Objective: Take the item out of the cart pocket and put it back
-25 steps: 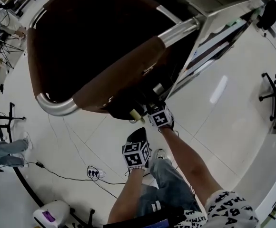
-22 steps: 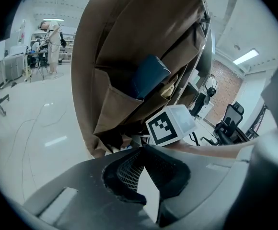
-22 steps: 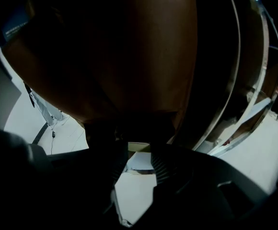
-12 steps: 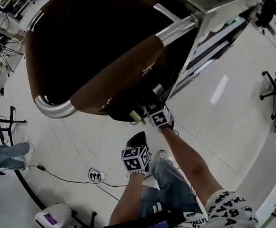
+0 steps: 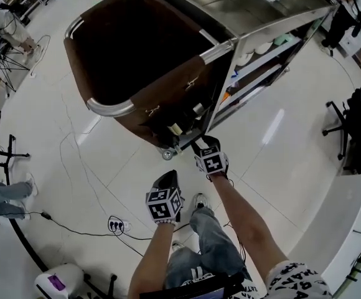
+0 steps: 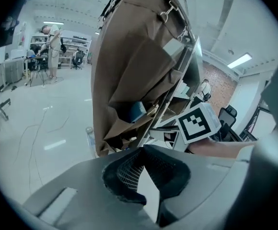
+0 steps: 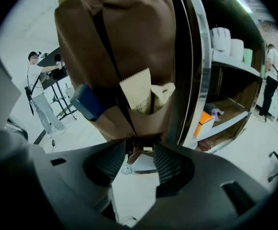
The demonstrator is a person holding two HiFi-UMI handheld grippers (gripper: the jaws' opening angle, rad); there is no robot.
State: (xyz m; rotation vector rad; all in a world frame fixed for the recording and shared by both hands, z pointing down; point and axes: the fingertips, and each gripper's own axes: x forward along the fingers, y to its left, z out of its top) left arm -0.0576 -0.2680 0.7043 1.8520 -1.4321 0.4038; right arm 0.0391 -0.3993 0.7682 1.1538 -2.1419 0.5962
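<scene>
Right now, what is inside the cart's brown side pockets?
A blue item, a cream serrated packet and a pale pouch stick out; their lower parts hide behind the pocket fabric.

We find the room bright and evenly lit from above: ceiling strip lights (image 6: 239, 60) show in the left gripper view, and the glossy floor (image 5: 305, 167) carries a pale streak of glare (image 5: 274, 126) beside the cart (image 5: 279, 25). Its steel top shines, while the inside of its brown bag (image 5: 137, 48) falls almost black. Shadows on the floor are faint. Both gripper views bulge like a fisheye and darken to black at their corners; the head view bends lines near its edges.
</scene>
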